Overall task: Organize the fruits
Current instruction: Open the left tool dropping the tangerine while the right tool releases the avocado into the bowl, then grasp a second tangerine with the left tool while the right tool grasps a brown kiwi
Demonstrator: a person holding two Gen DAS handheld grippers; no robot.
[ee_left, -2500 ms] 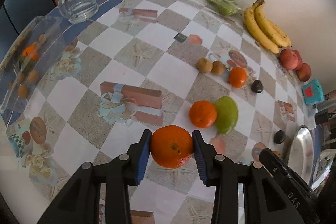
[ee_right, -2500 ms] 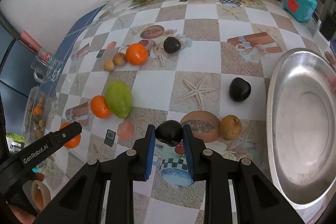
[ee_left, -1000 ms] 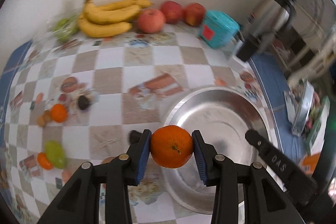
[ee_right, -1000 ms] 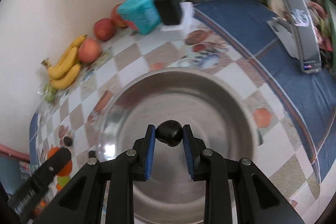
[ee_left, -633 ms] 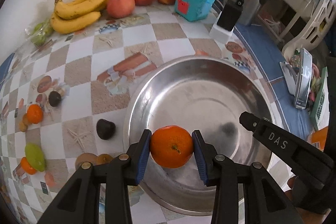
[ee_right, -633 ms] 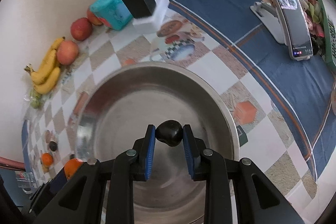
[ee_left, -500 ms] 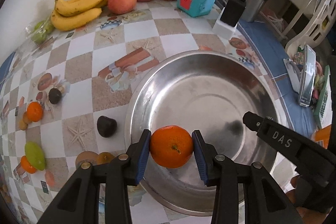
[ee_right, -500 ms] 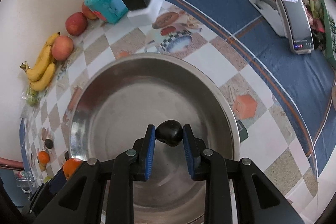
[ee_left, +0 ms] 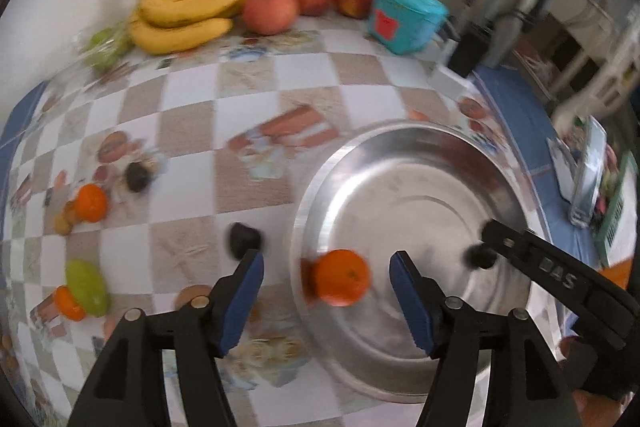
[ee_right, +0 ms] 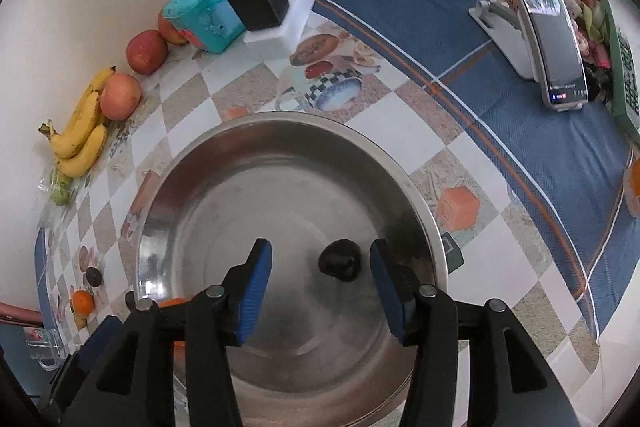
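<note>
A checked cloth (ee_left: 192, 115) covers the table around the pan (ee_right: 192, 163). Bananas (ee_left: 188, 15) lie by the wall beyond the pan. Both claws, left (ee_left: 326, 289) and right (ee_right: 320, 279), are opening, pads off the orange (ee_left: 340, 277) and dark fruit (ee_right: 340, 261).

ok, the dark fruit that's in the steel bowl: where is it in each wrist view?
Left wrist: dark fruit at right of centre, in the steel bowl, right beside the tip of the right gripper.
Right wrist: dark fruit at lower centre, in the bowl, between that gripper's opening jaws, touching neither pad.
Shared landmark: the teal box by the wall, next to the red apples.
</note>
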